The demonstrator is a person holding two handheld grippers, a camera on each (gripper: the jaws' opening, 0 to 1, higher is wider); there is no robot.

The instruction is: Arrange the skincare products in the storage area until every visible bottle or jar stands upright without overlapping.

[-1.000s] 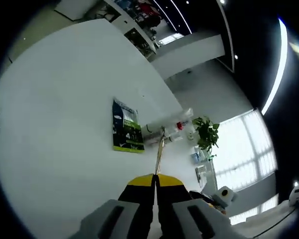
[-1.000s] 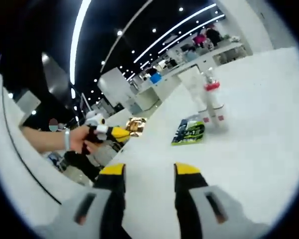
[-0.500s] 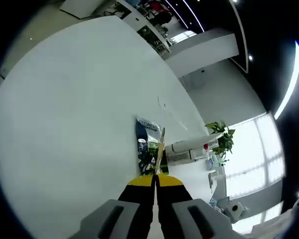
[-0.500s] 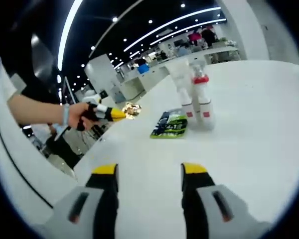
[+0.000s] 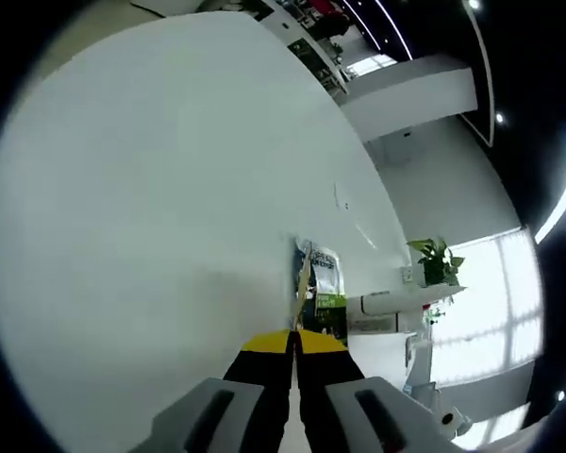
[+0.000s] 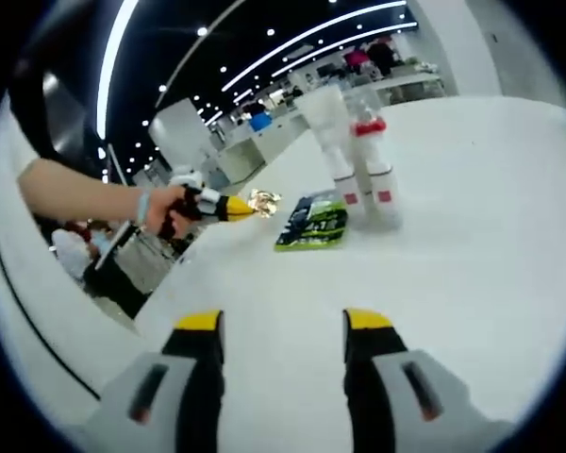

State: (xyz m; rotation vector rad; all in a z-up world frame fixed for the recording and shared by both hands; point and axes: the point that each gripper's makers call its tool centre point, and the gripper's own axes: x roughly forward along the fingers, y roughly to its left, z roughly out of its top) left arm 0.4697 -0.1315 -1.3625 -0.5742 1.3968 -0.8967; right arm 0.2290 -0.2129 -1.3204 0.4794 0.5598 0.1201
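Two bottles stand upright side by side on the white table (image 6: 472, 255): a white one (image 6: 328, 142) and a clear one with a red band (image 6: 372, 170). In the left gripper view they show as pale shapes (image 5: 385, 310) beyond a flat green and blue packet (image 5: 324, 283). That packet (image 6: 313, 225) lies just in front of the bottles. My left gripper (image 5: 294, 340) is shut on a thin gold foil sachet (image 5: 305, 281), seen edge-on. A hand holds that gripper (image 6: 224, 206) with the sachet (image 6: 262, 201) left of the packet. My right gripper (image 6: 283, 326) is open with nothing between its fingers.
The white table (image 5: 141, 189) stretches wide and bare to the left of the packet. A potted plant (image 5: 436, 266) stands beyond the table's far edge. Counters and shelves line the background behind the bottles.
My left gripper has carried the gold sachet closer to the green packet, now just beside it. The right gripper stays open, its view shifting only slightly.
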